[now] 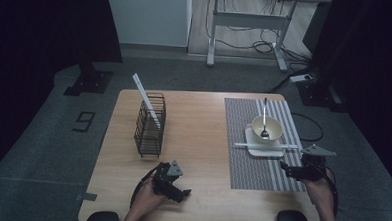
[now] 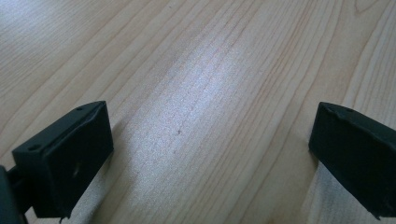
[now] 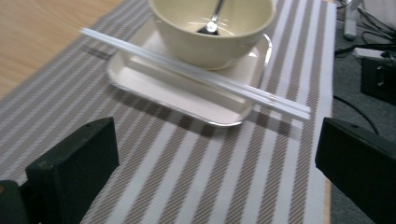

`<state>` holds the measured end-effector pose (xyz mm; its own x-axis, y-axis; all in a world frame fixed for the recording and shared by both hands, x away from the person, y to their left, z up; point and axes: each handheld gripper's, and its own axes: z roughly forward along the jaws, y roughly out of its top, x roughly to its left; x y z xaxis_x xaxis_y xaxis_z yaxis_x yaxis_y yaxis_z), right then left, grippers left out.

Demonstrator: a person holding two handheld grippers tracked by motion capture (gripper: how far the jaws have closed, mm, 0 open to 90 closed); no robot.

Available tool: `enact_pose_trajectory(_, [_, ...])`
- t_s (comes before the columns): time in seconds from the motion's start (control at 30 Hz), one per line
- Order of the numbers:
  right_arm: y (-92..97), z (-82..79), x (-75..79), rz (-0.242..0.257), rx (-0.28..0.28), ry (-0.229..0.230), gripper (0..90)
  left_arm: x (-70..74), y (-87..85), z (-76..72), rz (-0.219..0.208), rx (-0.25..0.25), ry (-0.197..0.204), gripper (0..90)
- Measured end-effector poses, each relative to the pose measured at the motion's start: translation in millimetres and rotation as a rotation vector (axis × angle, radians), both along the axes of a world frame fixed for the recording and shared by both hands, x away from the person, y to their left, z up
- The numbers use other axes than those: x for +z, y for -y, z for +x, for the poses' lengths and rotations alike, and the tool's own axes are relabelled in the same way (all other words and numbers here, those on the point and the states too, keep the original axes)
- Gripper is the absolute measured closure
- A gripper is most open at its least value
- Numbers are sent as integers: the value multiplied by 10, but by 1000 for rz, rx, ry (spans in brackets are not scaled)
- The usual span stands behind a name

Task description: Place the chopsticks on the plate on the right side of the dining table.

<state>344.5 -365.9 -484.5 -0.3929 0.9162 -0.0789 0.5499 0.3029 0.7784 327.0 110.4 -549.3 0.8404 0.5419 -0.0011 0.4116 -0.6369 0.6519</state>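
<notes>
- The high view is dim overall: the table [image 1: 197, 140] is the lit patch, while the floor and both side edges fall into near black.
- That view is soft and slightly grainy; fine detail on the wire basket [image 1: 150, 124] and the chopsticks [image 1: 266, 145] is hard to make out.
- The left gripper view is brighter, with a pale sheen of glare down the middle of the wood [image 2: 201, 102] and visible grain noise.
- Its black jaws are close and a little soft, casting faint shadows on the wood.
- The right gripper view is evenly lit; the chopsticks [image 3: 196, 73] throw a dark shadow on the tray [image 3: 187, 93] and striped mat [image 3: 196, 163].
- A glint shows on the spoon [image 3: 212, 23] in the bowl [image 3: 212, 35]; the far edges blur.
</notes>
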Motion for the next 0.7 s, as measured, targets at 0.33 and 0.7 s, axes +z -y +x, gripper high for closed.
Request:
enact_pose_trajectory(0.33, [-251,-222,237,-4,64,-17,0,0,-1,0,1,-1,1,0])
enact_pose_trajectory(0.7, [-655,-221,359,19,135,-32,0,1,-1,-3,2,-1,0,0])
